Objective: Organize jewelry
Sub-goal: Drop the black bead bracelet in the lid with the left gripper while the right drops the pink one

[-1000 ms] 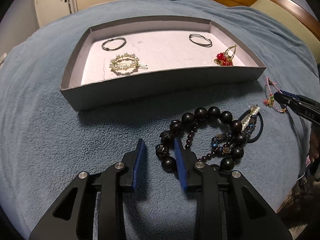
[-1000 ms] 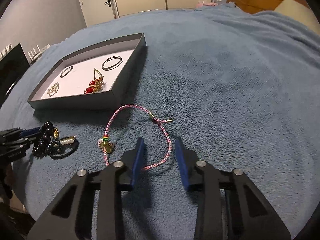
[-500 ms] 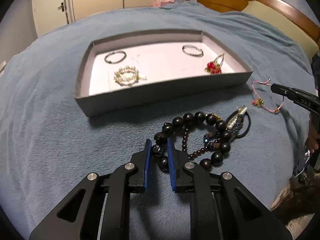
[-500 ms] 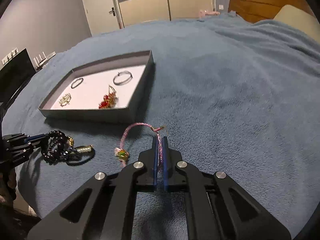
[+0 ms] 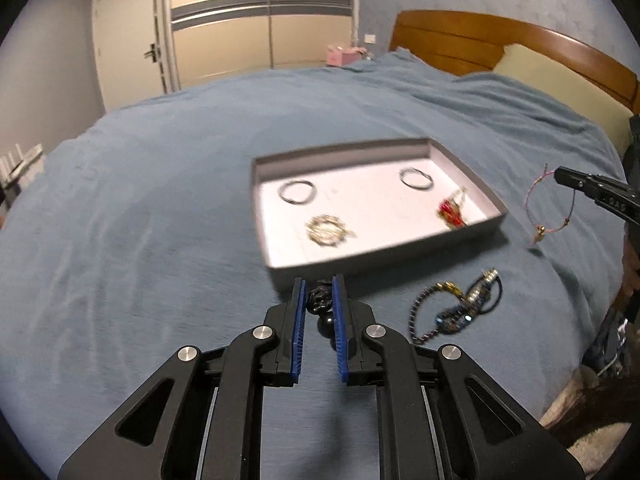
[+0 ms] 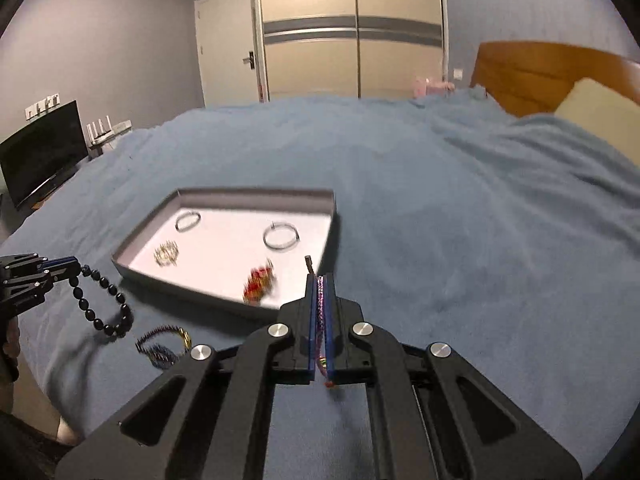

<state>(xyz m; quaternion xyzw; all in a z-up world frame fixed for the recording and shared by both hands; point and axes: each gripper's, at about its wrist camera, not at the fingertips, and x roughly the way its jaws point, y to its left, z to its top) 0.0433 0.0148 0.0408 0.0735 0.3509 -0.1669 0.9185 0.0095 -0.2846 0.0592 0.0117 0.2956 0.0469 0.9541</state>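
Note:
A grey shallow tray lies on the blue blanket. It holds two thin bangles, a gold hair clip and a red-and-gold earring. My left gripper is shut on a black bead bracelet and holds it in the air before the tray's near wall; it hangs from the fingers in the right wrist view. My right gripper is shut on a pink cord bracelet, lifted right of the tray; it also shows in the left wrist view.
A tangle of small dark beaded bracelets and a hair tie lies on the blanket near the tray's front right corner. A wooden headboard and pillow are at the right. A TV stands far left.
Both grippers have risen from the blanket. The left has lifted the black bead bracelet out of the tangle. The right has lifted the pink cord bracelet.

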